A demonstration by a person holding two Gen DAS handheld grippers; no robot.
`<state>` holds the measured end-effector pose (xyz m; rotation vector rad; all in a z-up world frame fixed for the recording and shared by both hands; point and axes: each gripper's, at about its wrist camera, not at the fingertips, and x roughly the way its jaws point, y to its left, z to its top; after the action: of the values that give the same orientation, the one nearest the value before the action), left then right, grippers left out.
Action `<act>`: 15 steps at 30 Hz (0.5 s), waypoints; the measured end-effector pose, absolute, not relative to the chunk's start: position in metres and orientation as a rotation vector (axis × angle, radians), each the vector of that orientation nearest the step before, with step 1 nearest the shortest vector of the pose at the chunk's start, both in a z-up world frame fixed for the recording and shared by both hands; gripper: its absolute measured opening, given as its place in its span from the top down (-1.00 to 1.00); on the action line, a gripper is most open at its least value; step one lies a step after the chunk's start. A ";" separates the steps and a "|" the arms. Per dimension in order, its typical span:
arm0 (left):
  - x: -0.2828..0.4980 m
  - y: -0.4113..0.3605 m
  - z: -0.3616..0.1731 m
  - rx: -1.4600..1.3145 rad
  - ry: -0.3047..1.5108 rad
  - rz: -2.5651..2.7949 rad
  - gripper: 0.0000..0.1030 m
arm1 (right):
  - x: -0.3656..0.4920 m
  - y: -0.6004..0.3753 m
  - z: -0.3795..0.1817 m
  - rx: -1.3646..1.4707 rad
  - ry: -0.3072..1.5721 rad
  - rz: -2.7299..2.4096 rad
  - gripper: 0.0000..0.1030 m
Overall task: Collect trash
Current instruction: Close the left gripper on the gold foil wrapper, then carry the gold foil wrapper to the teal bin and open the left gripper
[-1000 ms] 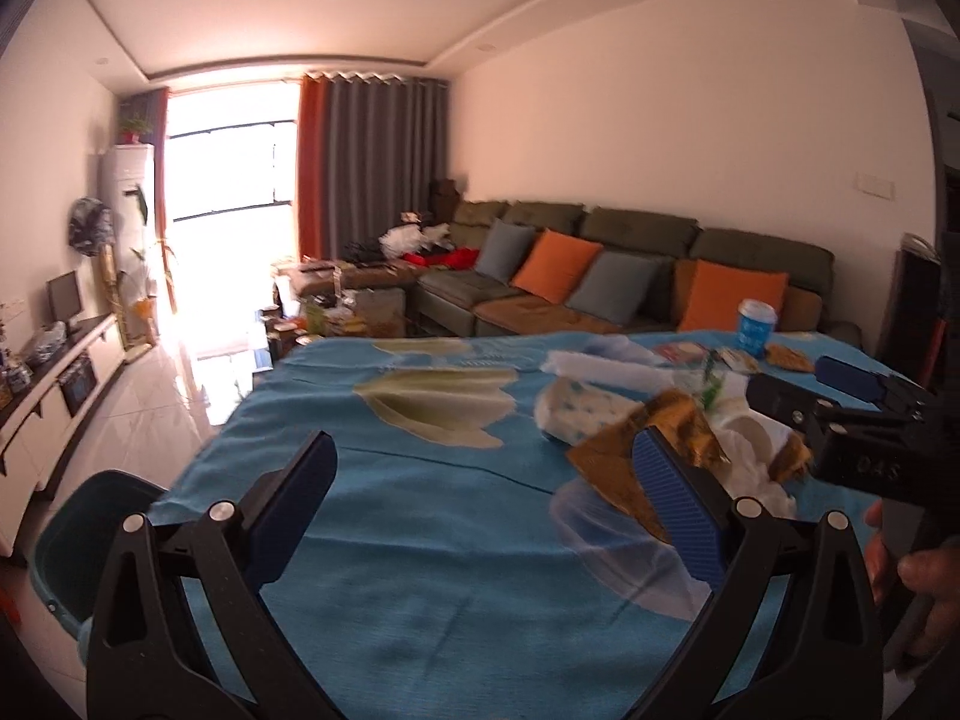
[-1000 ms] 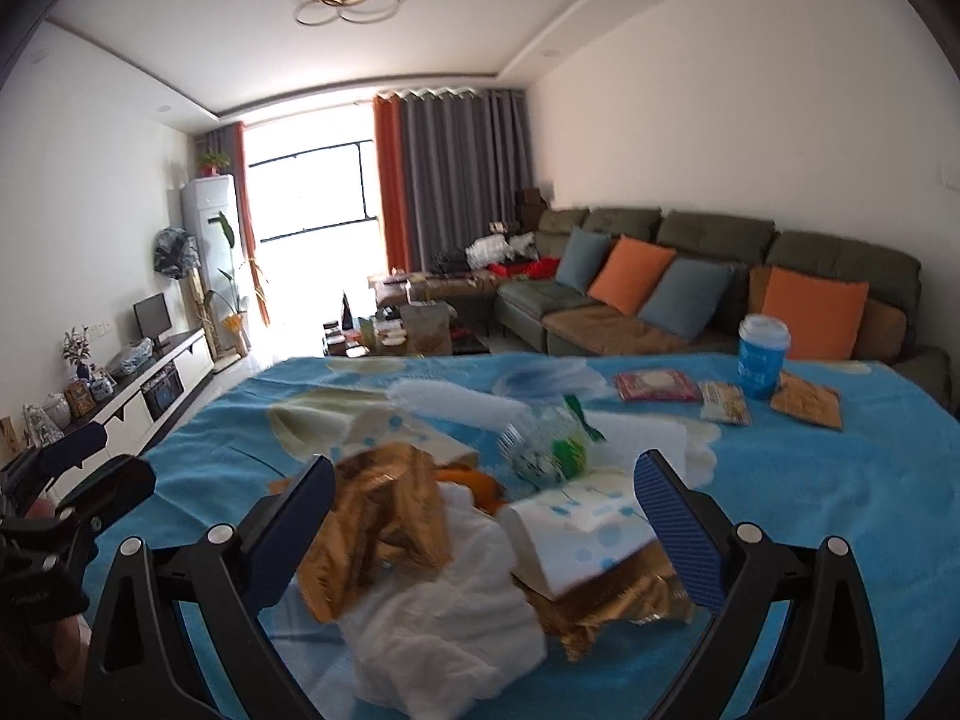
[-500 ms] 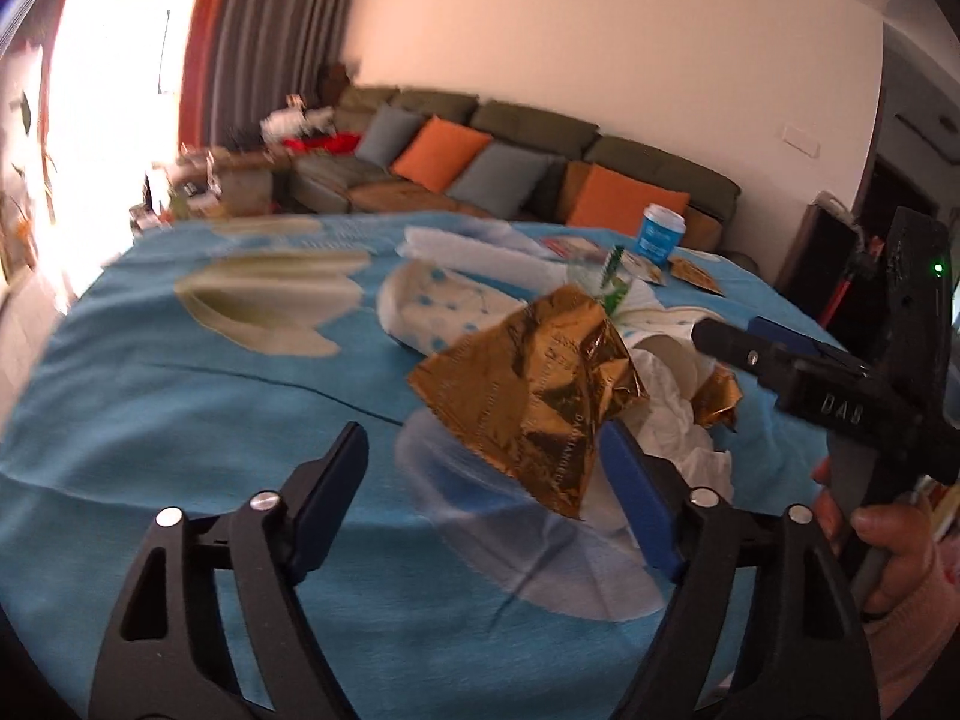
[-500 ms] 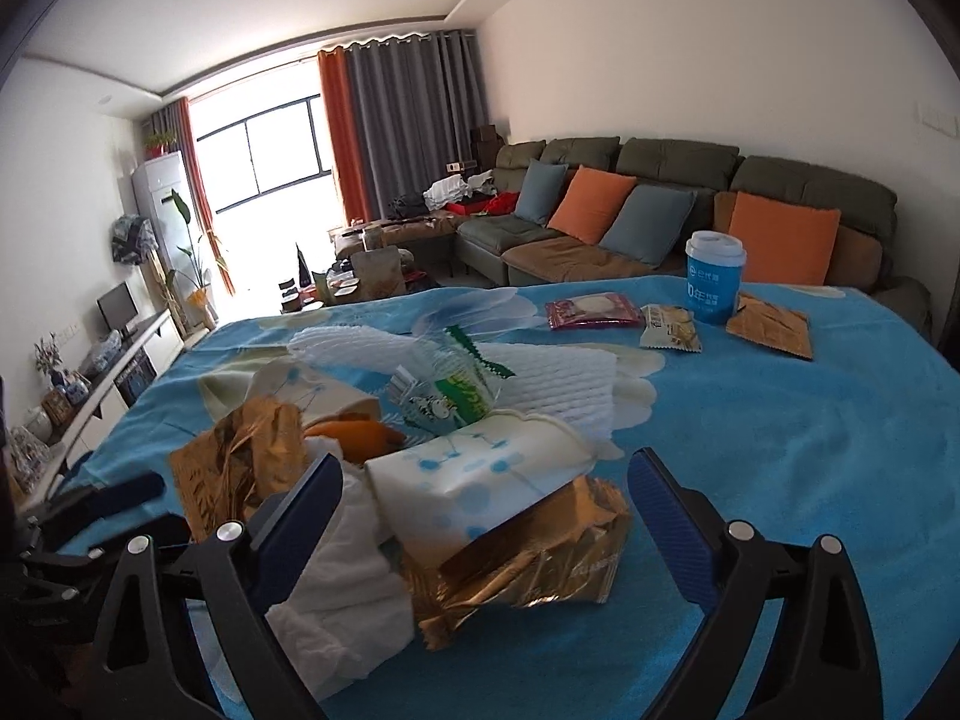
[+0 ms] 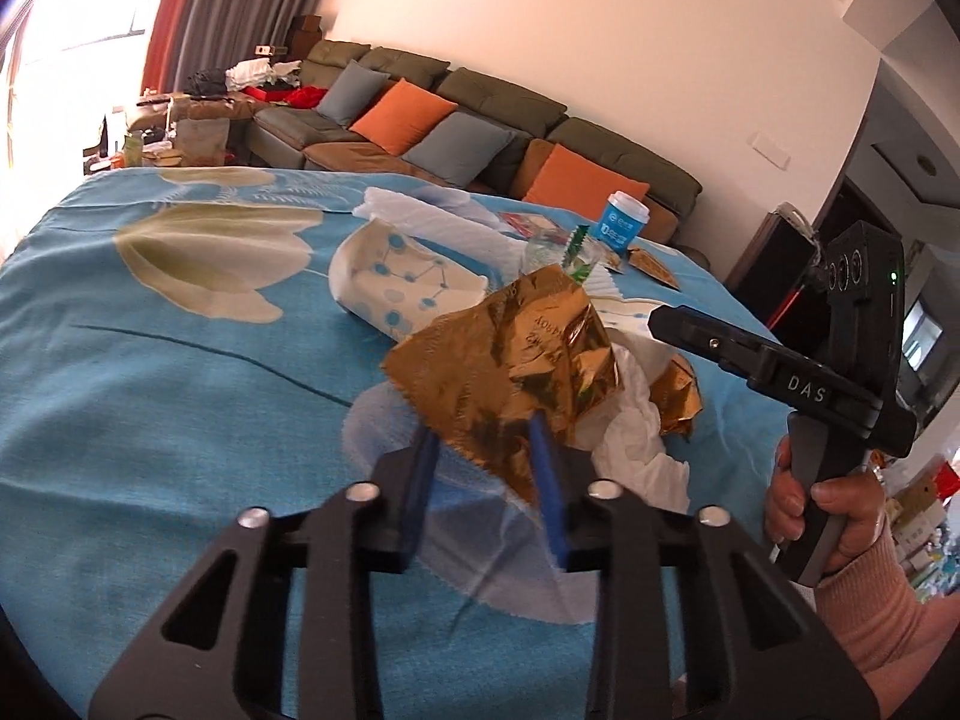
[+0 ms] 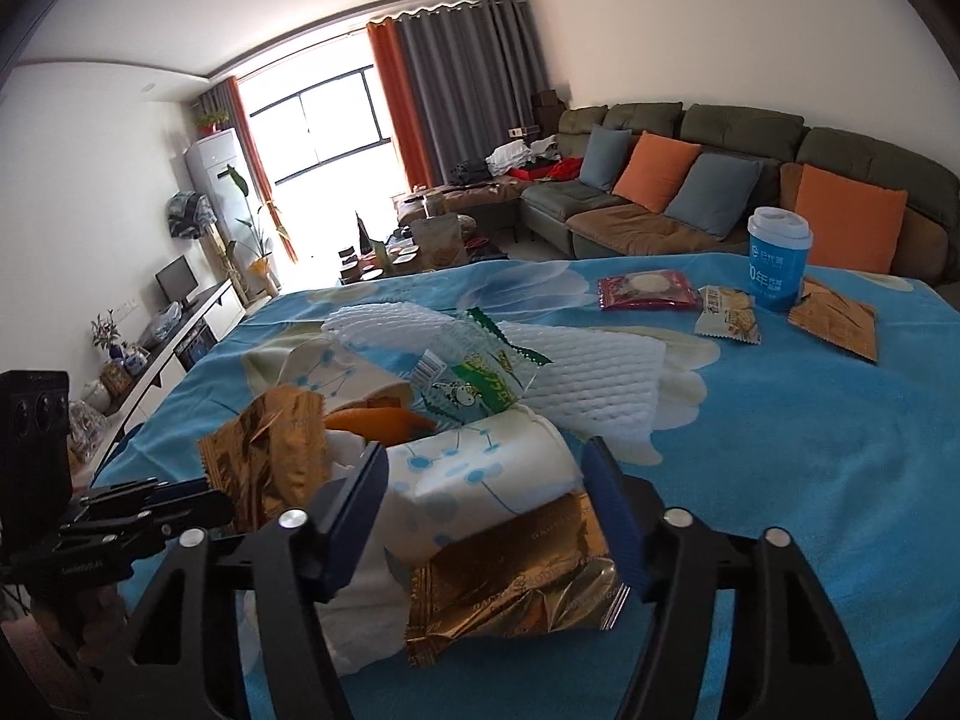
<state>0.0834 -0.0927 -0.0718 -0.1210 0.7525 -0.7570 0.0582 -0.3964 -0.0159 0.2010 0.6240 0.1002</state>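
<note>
A heap of trash lies on the blue tablecloth (image 6: 780, 480). My left gripper (image 5: 483, 450) has its jaws closing. The lower corner of a crumpled gold foil wrapper (image 5: 510, 360) is between the pads, not clearly pinched. My right gripper (image 6: 486, 468) is also closing, on either side of a white paper cup with blue dots (image 6: 480, 480) that lies on its side. A second gold wrapper (image 6: 510, 594) lies under that cup. White tissue (image 5: 636, 444), a green-and-white packet (image 6: 474, 378), orange peel (image 6: 378, 420) and white foam netting (image 6: 588, 372) fill the heap.
A blue lidded cup (image 6: 777, 264) and three snack packets (image 6: 648, 291) sit at the table's far right. Another paper cup (image 5: 396, 288) lies behind the heap. A hand (image 5: 840, 510) holds the right gripper's handle. A sofa stands behind the table.
Both grippers came in toward the heap and tipped downward. Both pairs of jaws narrowed from wide open, the left around the gold wrapper and the right around the paper cup.
</note>
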 end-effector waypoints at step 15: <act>0.070 -0.070 -0.059 -0.136 0.720 -0.745 0.91 | 0.046 -0.379 -0.006 0.154 0.623 0.229 0.57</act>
<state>0.0698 -0.0698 -0.0591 -0.1359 0.7198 -0.7448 0.0464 -0.3788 -0.0057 0.1536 0.6229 0.2295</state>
